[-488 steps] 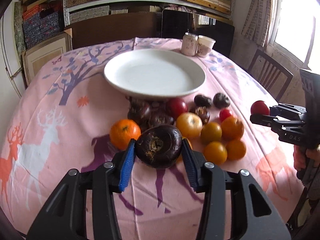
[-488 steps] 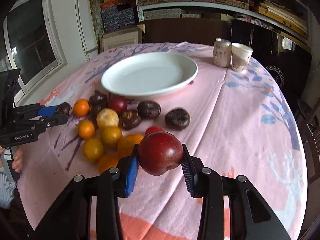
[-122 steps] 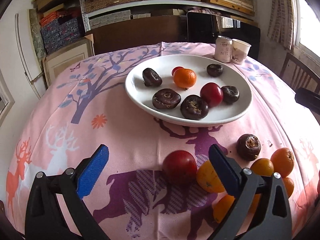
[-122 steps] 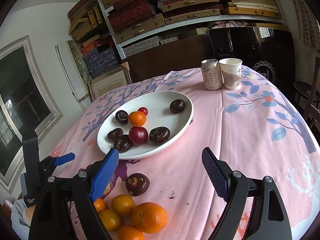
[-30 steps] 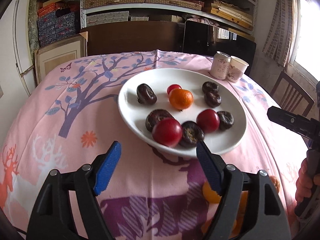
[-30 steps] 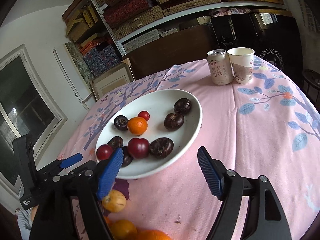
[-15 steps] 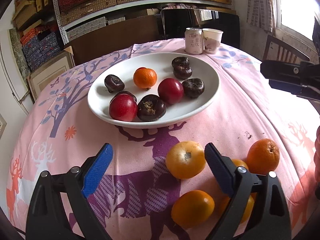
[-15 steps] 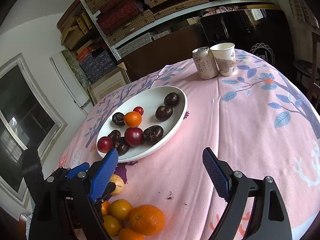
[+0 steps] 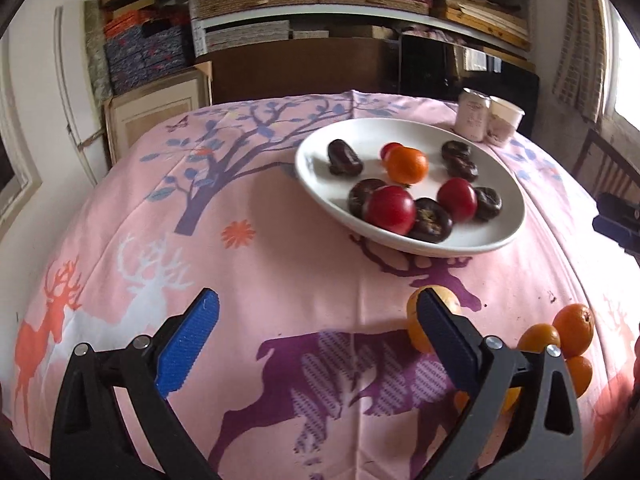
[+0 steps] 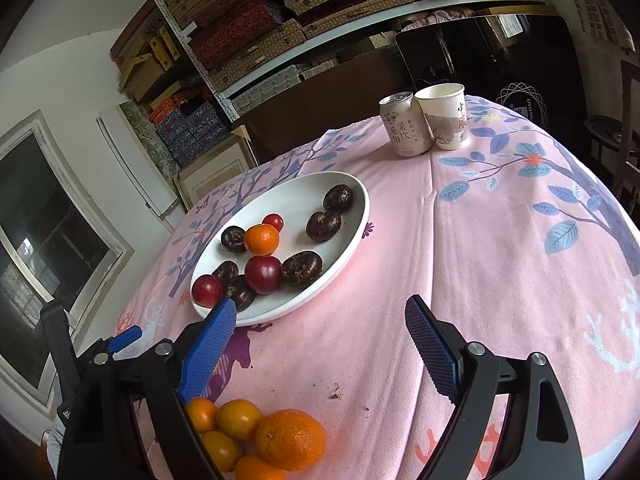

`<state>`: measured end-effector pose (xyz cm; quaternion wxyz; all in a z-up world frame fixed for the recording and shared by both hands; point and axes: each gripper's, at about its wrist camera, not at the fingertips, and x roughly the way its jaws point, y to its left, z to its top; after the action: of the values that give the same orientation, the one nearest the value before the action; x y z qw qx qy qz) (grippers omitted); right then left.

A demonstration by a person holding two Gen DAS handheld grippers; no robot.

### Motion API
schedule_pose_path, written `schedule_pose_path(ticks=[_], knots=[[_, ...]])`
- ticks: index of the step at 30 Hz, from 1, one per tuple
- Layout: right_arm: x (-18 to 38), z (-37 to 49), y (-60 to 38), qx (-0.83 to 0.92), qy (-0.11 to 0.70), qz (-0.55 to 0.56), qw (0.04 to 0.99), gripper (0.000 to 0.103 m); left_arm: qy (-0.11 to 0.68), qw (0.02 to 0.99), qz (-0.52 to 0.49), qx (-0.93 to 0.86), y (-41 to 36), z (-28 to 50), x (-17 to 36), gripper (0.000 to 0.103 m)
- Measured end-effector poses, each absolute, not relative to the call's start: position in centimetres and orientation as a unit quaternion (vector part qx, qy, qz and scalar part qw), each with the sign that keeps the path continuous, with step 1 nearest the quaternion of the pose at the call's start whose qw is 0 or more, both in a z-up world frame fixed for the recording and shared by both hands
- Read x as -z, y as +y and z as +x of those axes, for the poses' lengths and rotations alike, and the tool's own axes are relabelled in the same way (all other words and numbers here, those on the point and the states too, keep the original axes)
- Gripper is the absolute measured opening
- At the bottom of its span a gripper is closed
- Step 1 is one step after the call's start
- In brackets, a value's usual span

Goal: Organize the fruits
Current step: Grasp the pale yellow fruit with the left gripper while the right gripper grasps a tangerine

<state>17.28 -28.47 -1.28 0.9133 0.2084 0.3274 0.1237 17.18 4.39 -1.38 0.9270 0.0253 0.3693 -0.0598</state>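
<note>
Fruits (image 10: 262,274) fill my plate (image 10: 352,236); far can (image 10: 404,130) shows Chinese writing; left jaws opening, right jaws wide, both empty.

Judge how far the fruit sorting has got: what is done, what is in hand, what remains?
Done: the white plate holds dark fruits, two red ones, a small red one and one orange. In hand: nothing; the left gripper is opening, empty, beside a yellow-orange fruit on the cloth; the right gripper is open and empty. Left: the orange pile on the tablecloth.
</note>
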Motion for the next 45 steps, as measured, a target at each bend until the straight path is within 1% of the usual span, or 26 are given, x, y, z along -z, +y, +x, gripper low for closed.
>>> schedule_pose_path(ticks=[2, 3, 6, 10, 13, 17, 19, 20, 22, 23, 24, 29, 32, 34, 36, 37, 42, 44, 45], knots=[[1.2, 17.2, -28.4, -0.126, 0.326, 0.207, 0.914, 0.087, 0.366, 0.927, -0.012, 0.078, 5.4, 16.7, 1.0, 0.097], [1.2, 17.2, -28.3, -0.127, 0.326, 0.206, 0.914, 0.087, 0.364, 0.927, -0.015, 0.087, 5.3, 16.4, 0.9, 0.097], [1.2, 17.3, -28.3, -0.125, 0.327, 0.205, 0.914, 0.087, 0.364, 0.926, 0.030, 0.099, 3.2, 15.7, 1.4, 0.097], [1.3, 17.3, -28.3, -0.126, 0.328, 0.204, 0.914, 0.087, 0.382, 0.914, 0.100, 0.087, 0.8, 15.8, 3.1, 0.097], [1.3, 17.2, -28.0, -0.131, 0.330, 0.198, 0.914, 0.087, 0.395, 0.910, 0.089, 0.089, 1.2, 16.4, 3.6, 0.097], [1.4, 16.7, -27.2, -0.136, 0.335, 0.179, 0.915, 0.087, 0.392, 0.911, 0.079, 0.099, 1.3, 16.7, 3.5, 0.096], [1.6, 16.3, -26.9, -0.137, 0.339, 0.172, 0.915, 0.087, 0.395, 0.909, 0.087, 0.103, 0.8, 17.0, 3.7, 0.088], [1.8, 16.0, -26.8, -0.138, 0.340, 0.168, 0.915, 0.087, 0.400, 0.906, 0.087, 0.108, 0.6, 17.3, 3.8, 0.080], [2.0, 15.4, -26.6, -0.141, 0.343, 0.159, 0.915, 0.087, 0.411, 0.901, 0.080, 0.117, 0.5, 17.8, 4.1, 0.071], [2.2, 15.0, -26.5, -0.142, 0.344, 0.156, 0.915, 0.087, 0.418, 0.897, 0.074, 0.122, 0.5, 18.1, 4.3, 0.062], [2.4, 14.7, -26.5, -0.143, 0.347, 0.153, 0.914, 0.087, 0.425, 0.894, 0.069, 0.127, 0.6, 18.3, 4.5, 0.058], [3.5, 13.2, -26.1, -0.154, 0.368, 0.135, 0.907, 0.087, 0.430, 0.890, 0.060, 0.140, 0.7, 18.5, 4.7, 0.048], [3.9, 12.4, -25.6, -0.156, 0.376, 0.115, 0.906, 0.085, 0.429, 0.890, 0.064, 0.139, 0.5, 18.3, 4.8, 0.047], [4.1, 12.2, -25.2, -0.154, 0.381, 0.104, 0.906, 0.076, 0.430, 0.890, 0.063, 0.140, 0.5, 18.3, 4.8, 0.047], [4.2, 12.3, -24.9, -0.152, 0.386, 0.096, 0.905, 0.074, 0.430, 0.890, 0.064, 0.139, 0.5, 18.3, 4.7, 0.047], [4.4, 12.4, -24.7, -0.152, 0.392, 0.090, 0.903, 0.071, 0.430, 0.890, 0.065, 0.138, 0.5, 18.3, 4.7, 0.047], [4.7, 12.8, -23.1, -0.169, 0.405, 0.063, 0.896, 0.070, 0.430, 0.890, 0.066, 0.138, 0.5, 18.2, 4.7, 0.047], [5.2, 13.1, -22.5, -0.178, 0.419, 0.054, 0.889, 0.066, 0.430, 0.889, 0.066, 0.139, 0.5, 18.2, 4.7, 0.047], [5.3, 13.3, -22.5, -0.190, 0.423, 0.067, 0.884, 0.063, 0.430, 0.889, 0.066, 0.139, 0.5, 18.2, 4.8, 0.047]])
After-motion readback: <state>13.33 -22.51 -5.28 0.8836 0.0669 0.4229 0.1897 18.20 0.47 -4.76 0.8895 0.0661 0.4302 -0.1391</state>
